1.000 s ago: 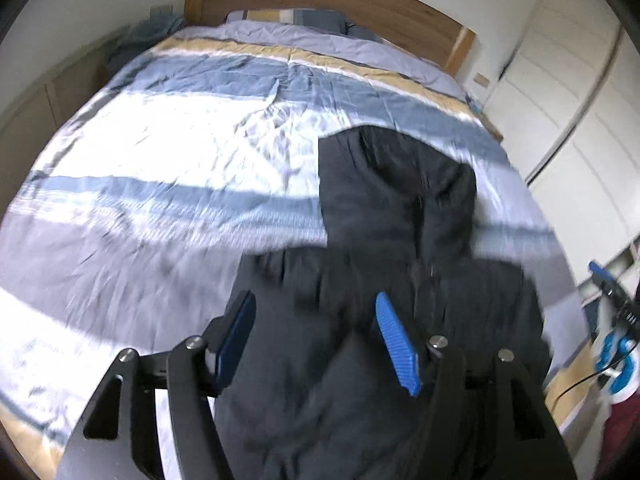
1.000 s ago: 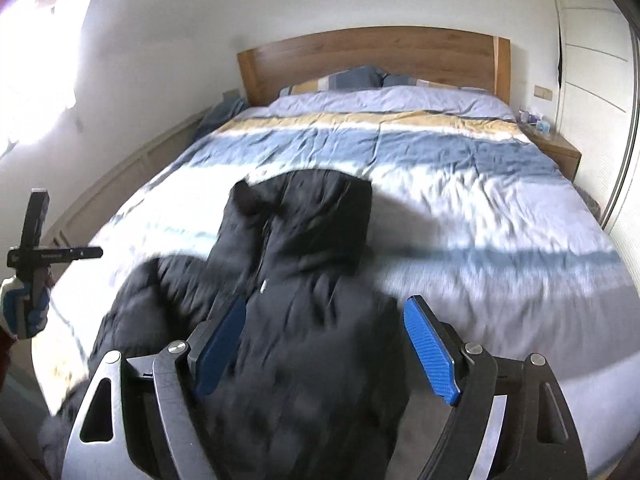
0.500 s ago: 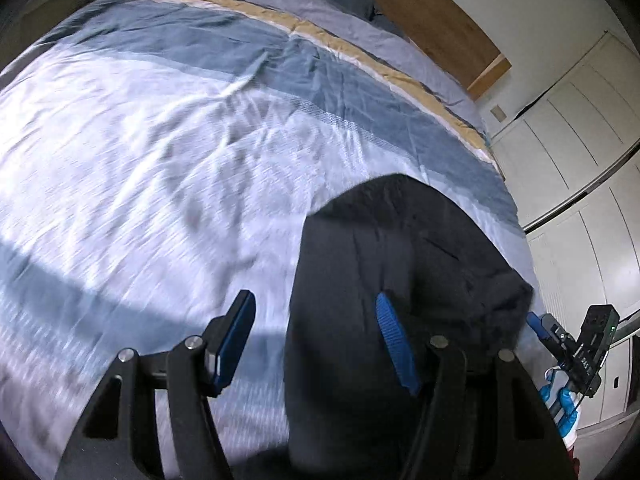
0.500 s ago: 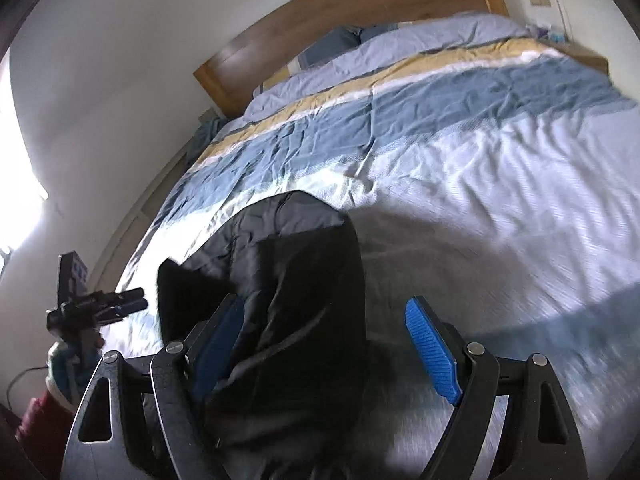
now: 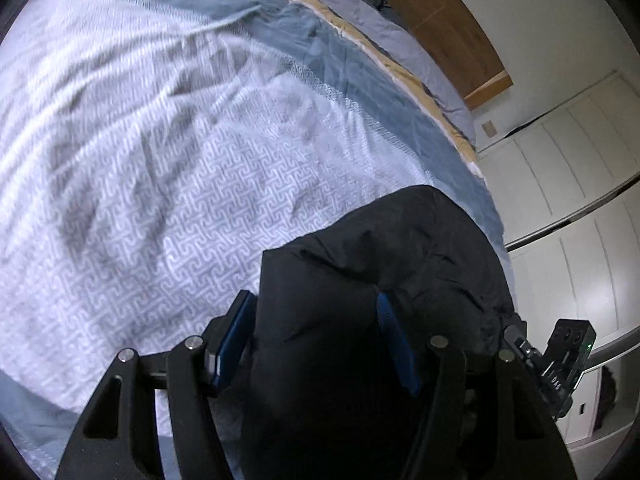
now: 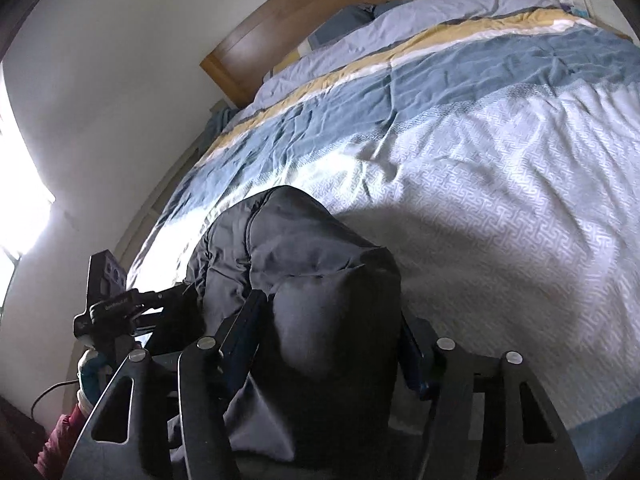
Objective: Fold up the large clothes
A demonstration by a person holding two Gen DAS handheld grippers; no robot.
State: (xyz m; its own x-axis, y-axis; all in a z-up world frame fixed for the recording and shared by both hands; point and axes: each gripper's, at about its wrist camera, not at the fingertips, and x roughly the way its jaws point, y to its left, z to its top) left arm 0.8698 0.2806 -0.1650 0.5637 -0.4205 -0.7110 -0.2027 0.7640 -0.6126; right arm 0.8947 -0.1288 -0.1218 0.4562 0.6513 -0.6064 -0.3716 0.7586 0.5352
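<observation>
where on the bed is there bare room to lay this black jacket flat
Free: the white patterned duvet between the black jacket and the blue stripe. Crowded: the near edge, where the left gripper and right gripper straddle the bundle.

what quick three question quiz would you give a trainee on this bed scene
1. True or false: the bulky black padded jacket lies on the patterned white, blue and yellow duvet.
2. What sits between the fingers of the left gripper?
3. The wooden headboard stands: A) behind the pillows B) on the floor beside the bed.

Key: 1 true; 2 a fold of the jacket; 3 A.
</observation>
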